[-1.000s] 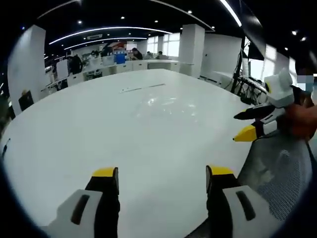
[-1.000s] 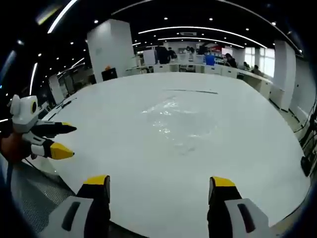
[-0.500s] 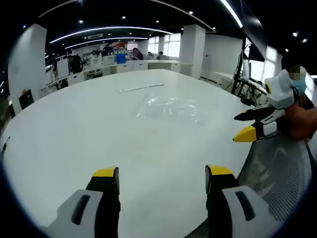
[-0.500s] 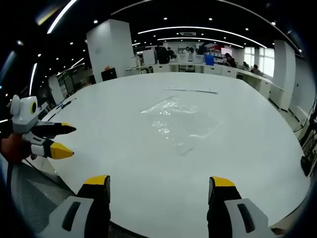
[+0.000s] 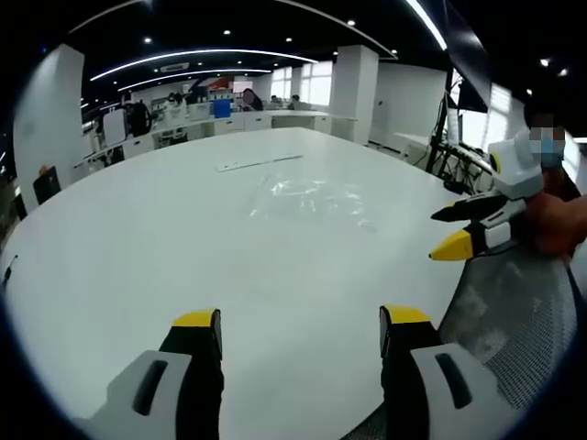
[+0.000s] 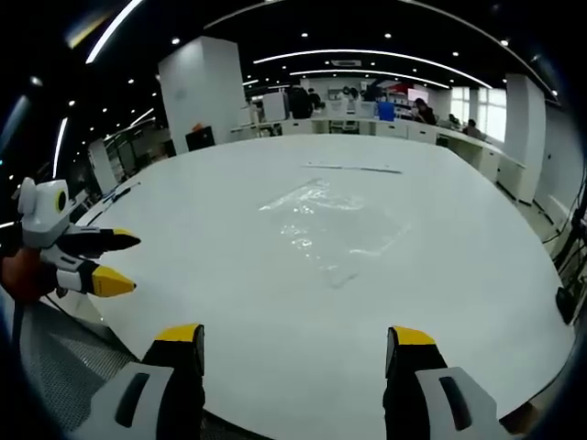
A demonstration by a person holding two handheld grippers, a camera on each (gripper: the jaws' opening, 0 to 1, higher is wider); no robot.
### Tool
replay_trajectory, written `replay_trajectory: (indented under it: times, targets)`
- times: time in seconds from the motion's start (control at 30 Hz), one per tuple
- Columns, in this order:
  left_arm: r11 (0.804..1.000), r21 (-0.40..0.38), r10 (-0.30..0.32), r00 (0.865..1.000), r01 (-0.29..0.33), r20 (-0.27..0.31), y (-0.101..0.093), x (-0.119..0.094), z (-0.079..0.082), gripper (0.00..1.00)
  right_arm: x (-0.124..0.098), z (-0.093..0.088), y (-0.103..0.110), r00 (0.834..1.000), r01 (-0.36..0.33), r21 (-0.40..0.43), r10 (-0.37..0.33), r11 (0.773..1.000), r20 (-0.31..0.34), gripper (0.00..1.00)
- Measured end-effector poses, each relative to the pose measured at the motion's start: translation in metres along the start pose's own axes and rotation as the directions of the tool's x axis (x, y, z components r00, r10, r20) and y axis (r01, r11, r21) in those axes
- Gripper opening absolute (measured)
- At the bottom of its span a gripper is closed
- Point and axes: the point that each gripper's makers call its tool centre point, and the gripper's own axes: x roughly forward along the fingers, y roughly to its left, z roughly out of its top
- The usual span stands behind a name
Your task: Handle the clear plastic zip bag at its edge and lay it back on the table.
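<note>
A clear plastic zip bag (image 5: 312, 197) lies flat on the big white round table (image 5: 138, 238), well ahead of both grippers; it also shows as the bag (image 6: 335, 225) in the right gripper view. My left gripper (image 5: 300, 323) stands open over the table's near edge with nothing between its jaws. My right gripper (image 6: 298, 339) is open and empty too, short of the bag. The right gripper (image 5: 451, 229) comes in from the right in the left gripper view; the left gripper (image 6: 115, 261) enters from the left in the right gripper view.
A thin strip (image 5: 260, 163) lies on the table beyond the bag. A mesh chair back (image 5: 509, 321) stands at the table's near side. White pillars, desks and people sit in the far office background.
The bag shows more plainly on the table than one second ago. Both grippers have stayed open and almost still.
</note>
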Motion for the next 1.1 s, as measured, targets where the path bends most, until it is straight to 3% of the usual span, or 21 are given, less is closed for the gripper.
replay_trajectory:
  times: [0.53, 1.1]
  targets:
    - [1.0, 0.0, -0.002, 1.0, 0.002, -0.005, -0.001, 0.0, -0.001, 0.68, -0.002, -0.001, 0.003, 1.0, -0.003, -0.003, 0.003, 1.0, -0.003, 0.81]
    - [0.995, 0.068, -0.07, 0.997, 0.073, -0.037, -0.022, 0.008, -0.002, 0.65, -0.001, 0.002, 0.0, 1.0, -0.003, 0.012, 0.003, 1.0, 0.013, 0.8]
